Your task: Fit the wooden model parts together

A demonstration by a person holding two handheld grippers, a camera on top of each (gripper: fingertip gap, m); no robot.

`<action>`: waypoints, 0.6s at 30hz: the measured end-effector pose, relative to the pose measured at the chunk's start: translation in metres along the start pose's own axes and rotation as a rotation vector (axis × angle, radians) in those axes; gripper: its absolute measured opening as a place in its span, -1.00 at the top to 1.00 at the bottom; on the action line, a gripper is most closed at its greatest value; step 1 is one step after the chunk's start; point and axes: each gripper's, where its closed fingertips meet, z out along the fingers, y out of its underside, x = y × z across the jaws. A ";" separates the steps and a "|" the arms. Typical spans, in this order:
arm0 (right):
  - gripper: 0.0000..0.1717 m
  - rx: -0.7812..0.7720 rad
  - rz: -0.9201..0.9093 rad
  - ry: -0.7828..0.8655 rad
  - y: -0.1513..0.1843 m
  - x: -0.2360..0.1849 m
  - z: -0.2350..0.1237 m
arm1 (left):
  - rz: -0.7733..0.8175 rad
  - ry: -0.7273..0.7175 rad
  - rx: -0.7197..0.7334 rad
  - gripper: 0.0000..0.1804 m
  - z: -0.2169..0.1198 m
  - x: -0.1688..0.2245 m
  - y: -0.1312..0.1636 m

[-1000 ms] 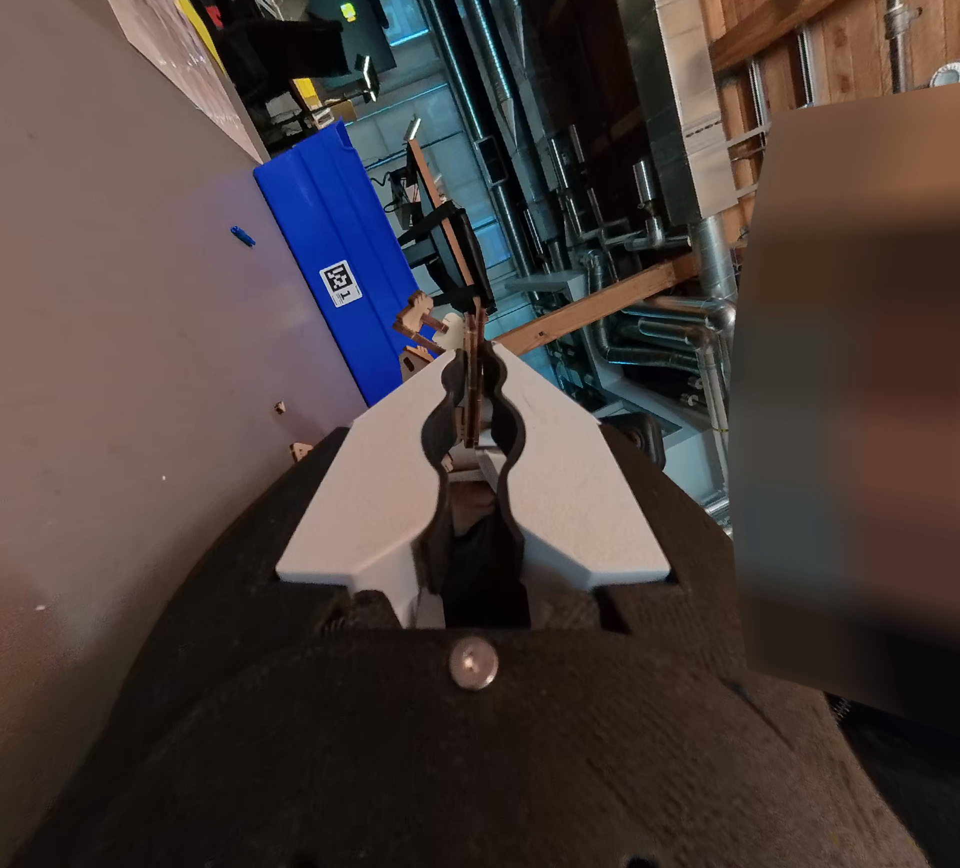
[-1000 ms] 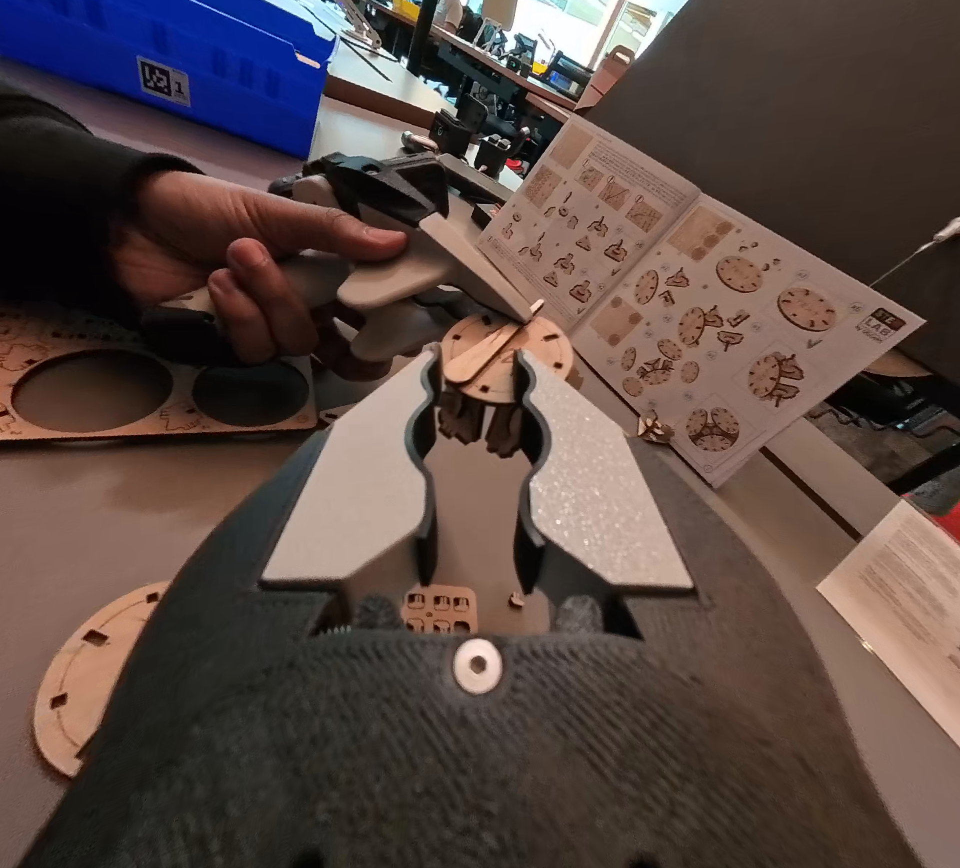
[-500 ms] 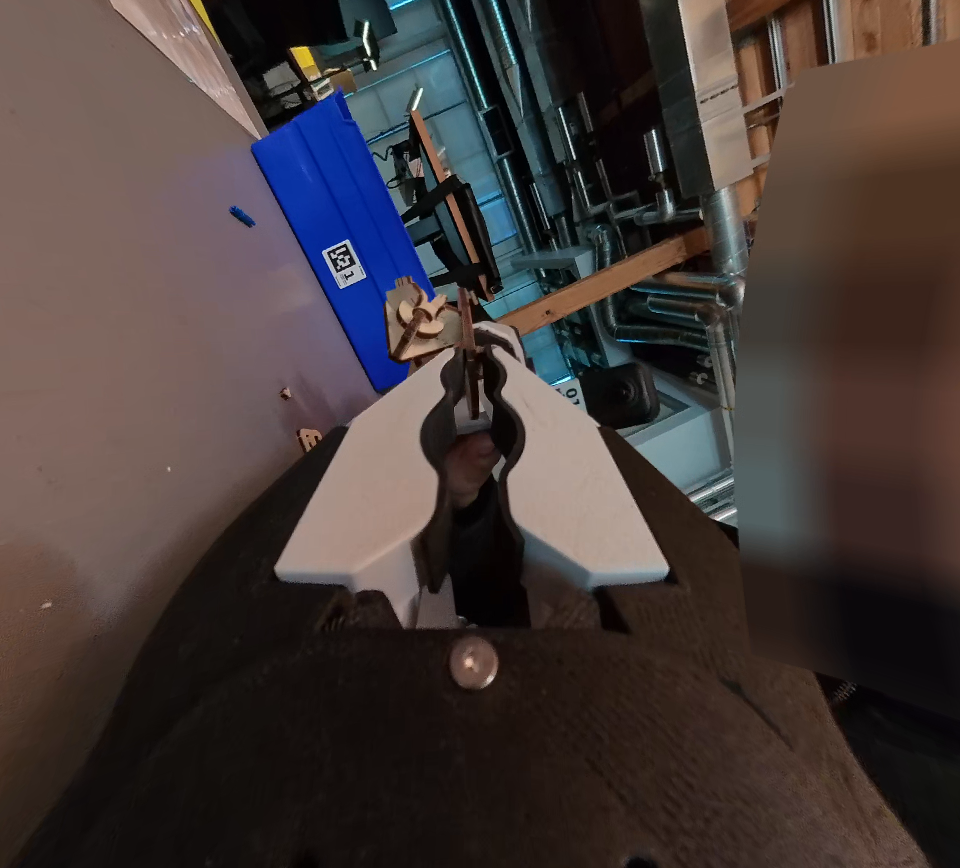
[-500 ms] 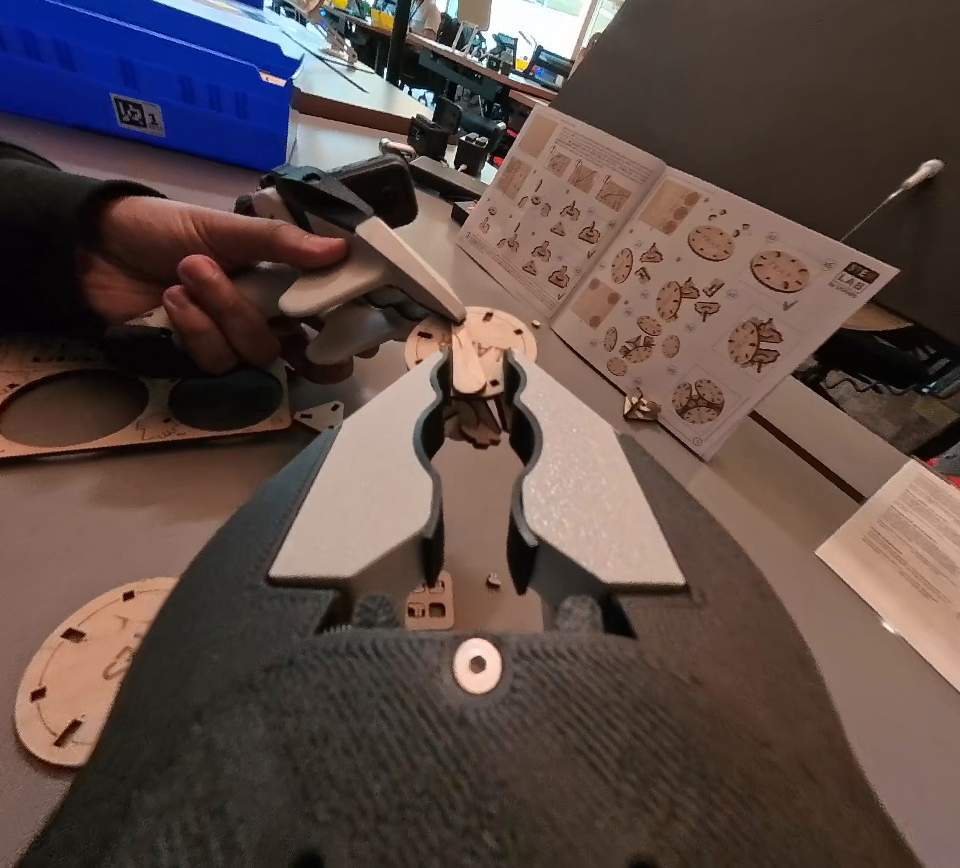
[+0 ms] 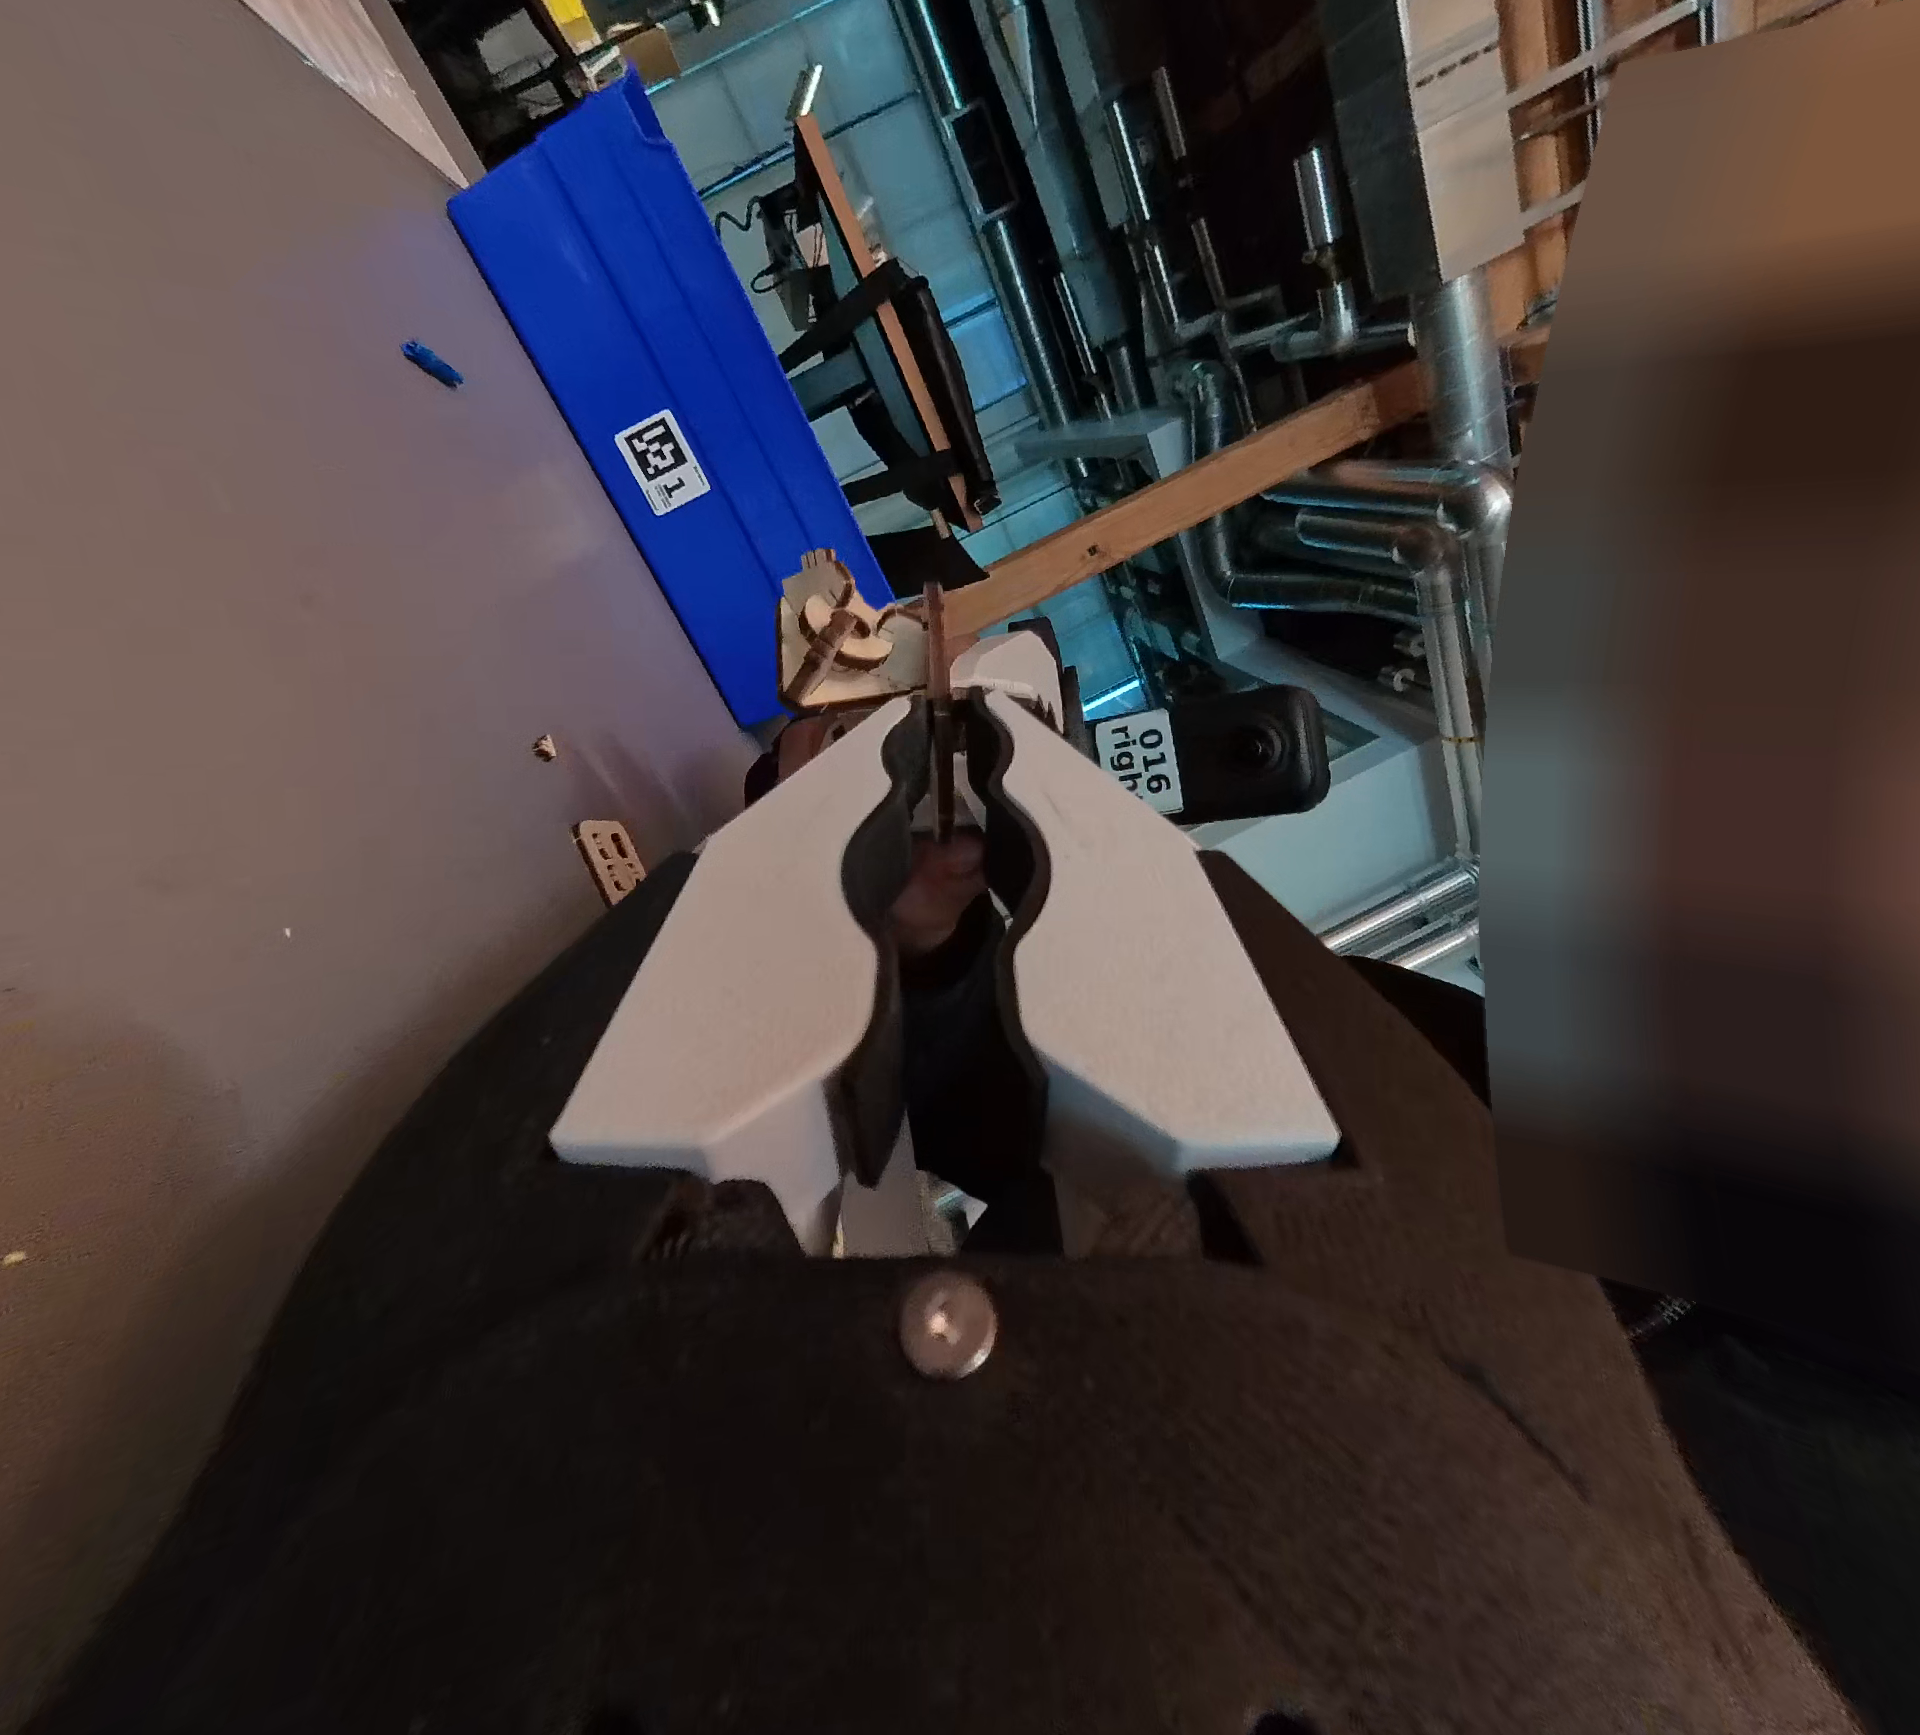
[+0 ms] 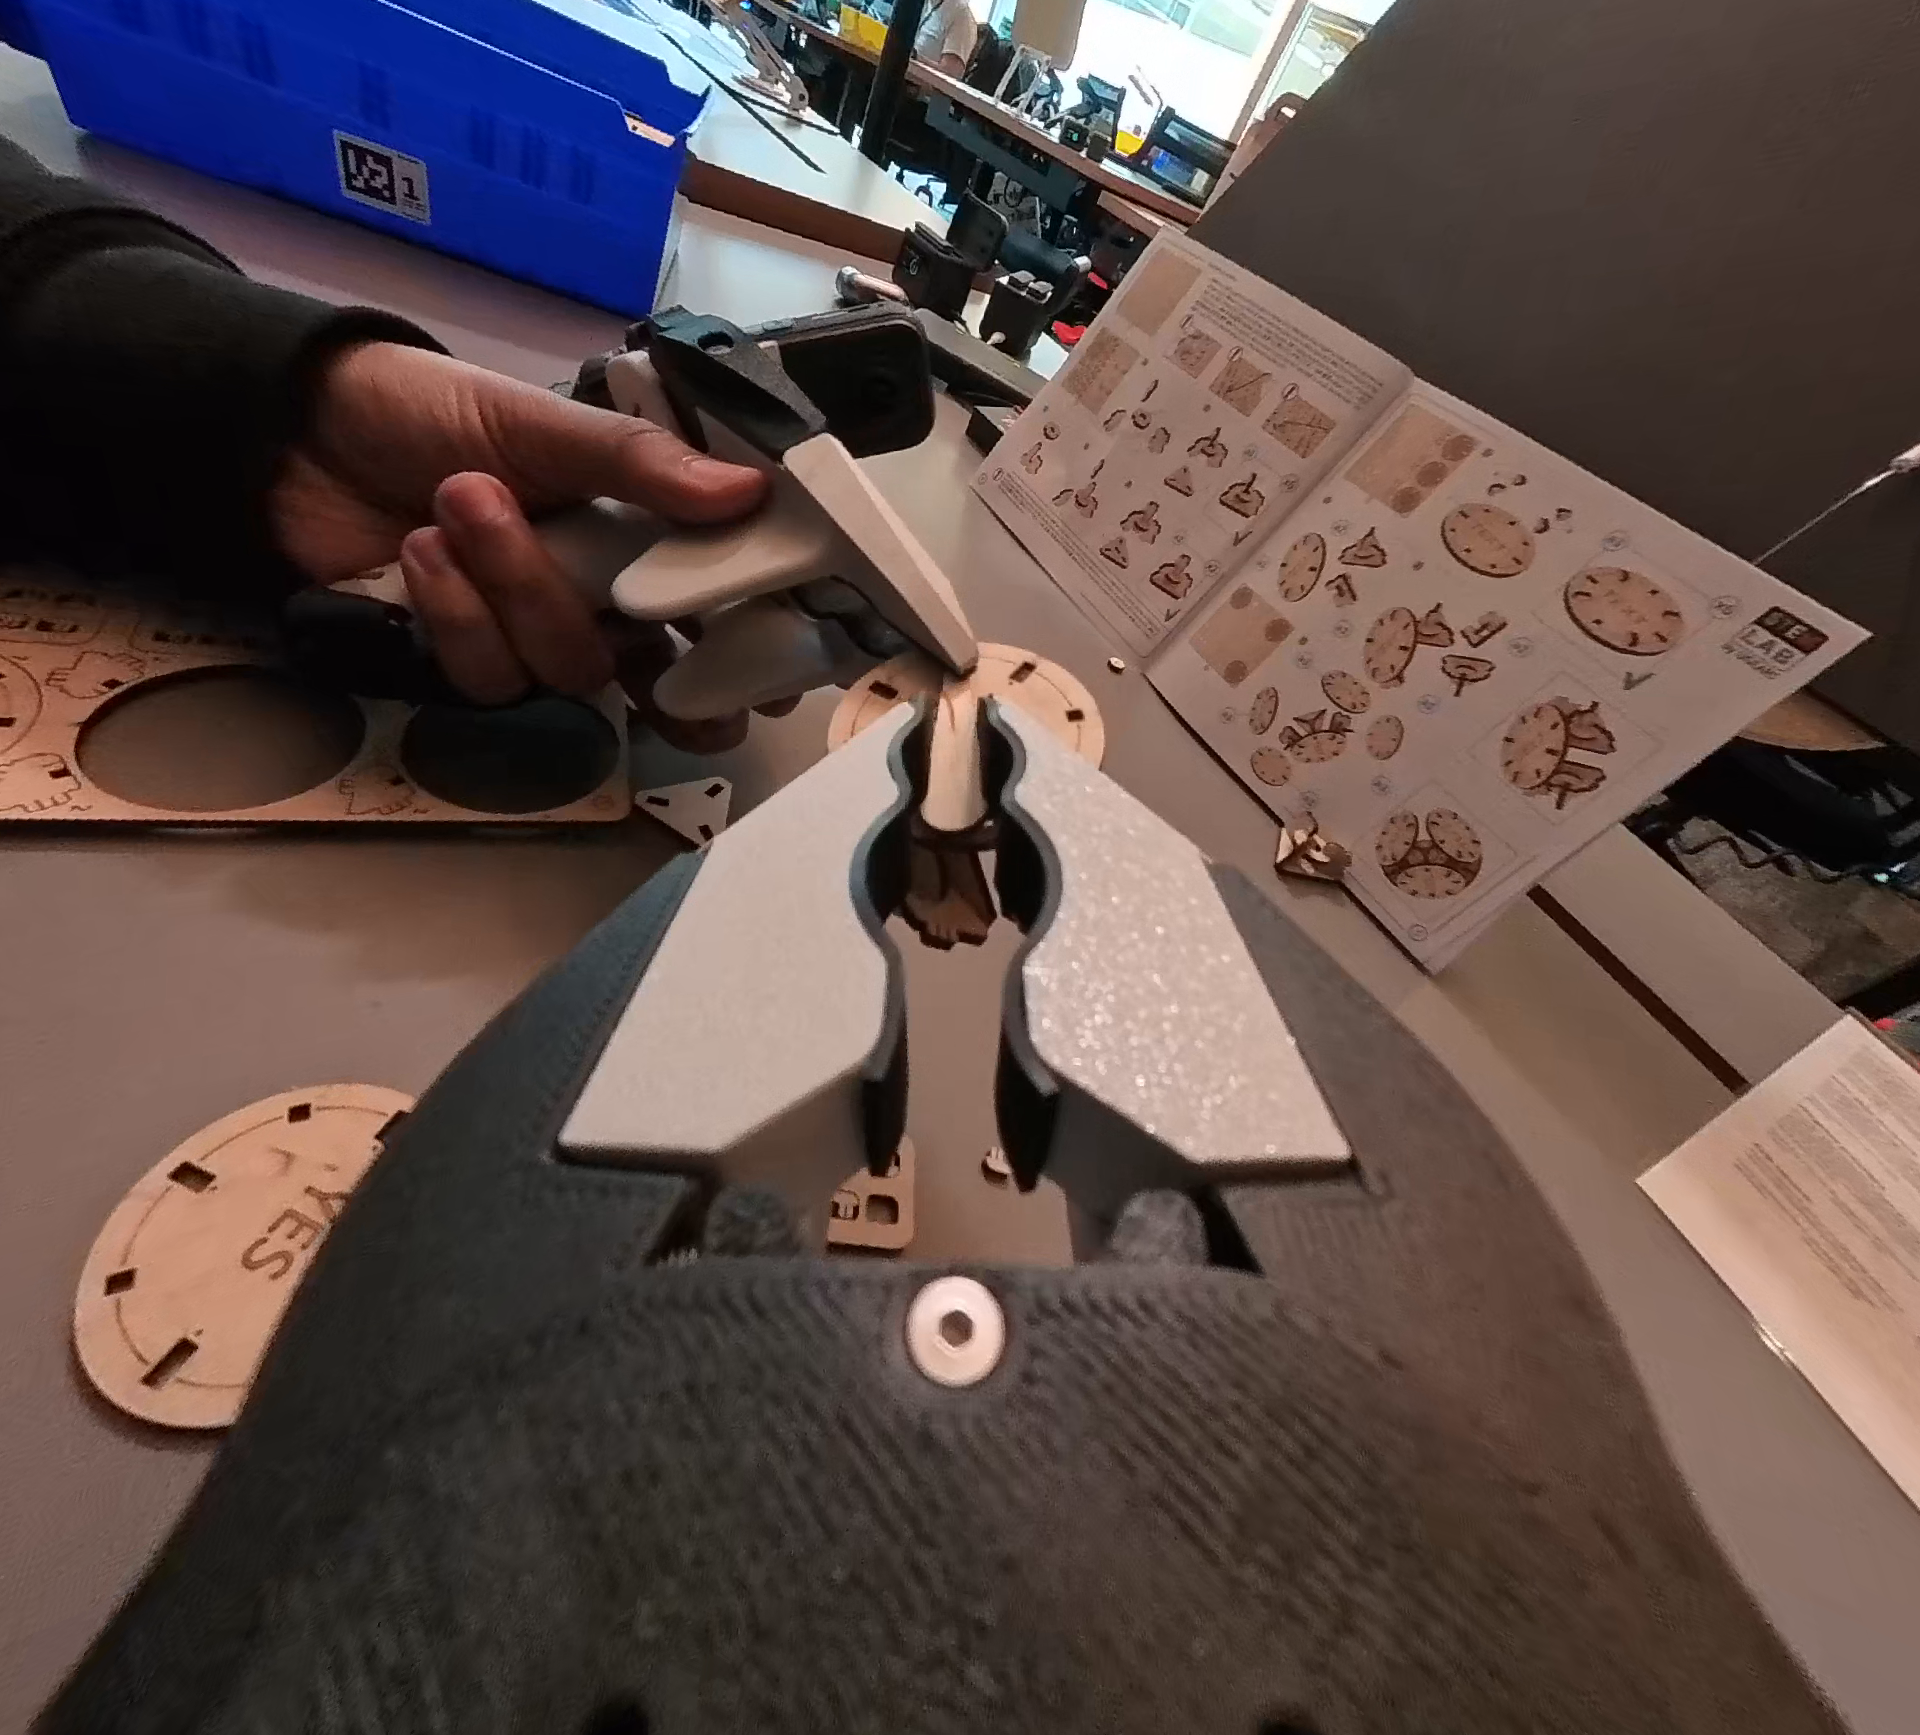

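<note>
My right gripper (image 6: pixel 951 729) has closed in over the last second: jaws were wide around the wooden assembly (image 6: pixel 951 781), now both pads press on its pale upright piece. My left gripper (image 5: pixel 935 729) hasn't changed, still clamped on a thin wooden plate (image 5: pixel 932 646) seen edge-on.

Left to right from my right tool:
- Far left: wooden sheet with round cutouts (image 6: pixel 312 750), flat on the table (image 6: pixel 260 958); my left hand (image 6: pixel 499 522) over it.
- Near left, by the tool body: loose wooden disc (image 6: pixel 208 1249).
- Just ahead-left: small triangular piece (image 6: pixel 686 802).
- Dead ahead: left gripper's tip comes down onto the top of the piece I'm gripping, so both tools meet on one assembly. Another wooden disc (image 6: pixel 1039 698) lies just behind.
- Ahead-right: open instruction booklet (image 6: pixel 1455 594), a small assembled bit (image 6: pixel 1309 854) at its near edge.
- Far right: a paper sheet (image 6: pixel 1818 1218).

Blue bin (image 6: pixel 312 75) far back left.

My read: both ends now held, so the parts can be pushed together.
</note>
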 end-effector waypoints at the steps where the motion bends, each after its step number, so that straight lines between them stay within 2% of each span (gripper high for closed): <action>1: 0.93 -0.005 -0.003 -0.001 0.000 0.000 0.000 | 0.001 0.000 -0.002 0.97 0.000 0.000 0.000; 6: 0.94 -0.028 0.060 -0.012 0.002 0.001 0.000 | 0.013 -0.015 0.023 0.96 -0.001 -0.001 -0.004; 12: 0.94 -0.029 0.143 0.018 0.006 0.018 -0.005 | 0.069 -0.100 0.131 1.00 -0.019 -0.010 -0.027; 15: 0.94 -0.064 0.080 0.062 0.009 0.021 -0.006 | 0.216 -0.234 0.100 1.00 -0.024 -0.019 -0.029; 18: 0.94 -0.119 -0.040 0.108 0.011 0.019 -0.004 | 0.463 -0.385 0.066 1.00 -0.026 -0.020 -0.033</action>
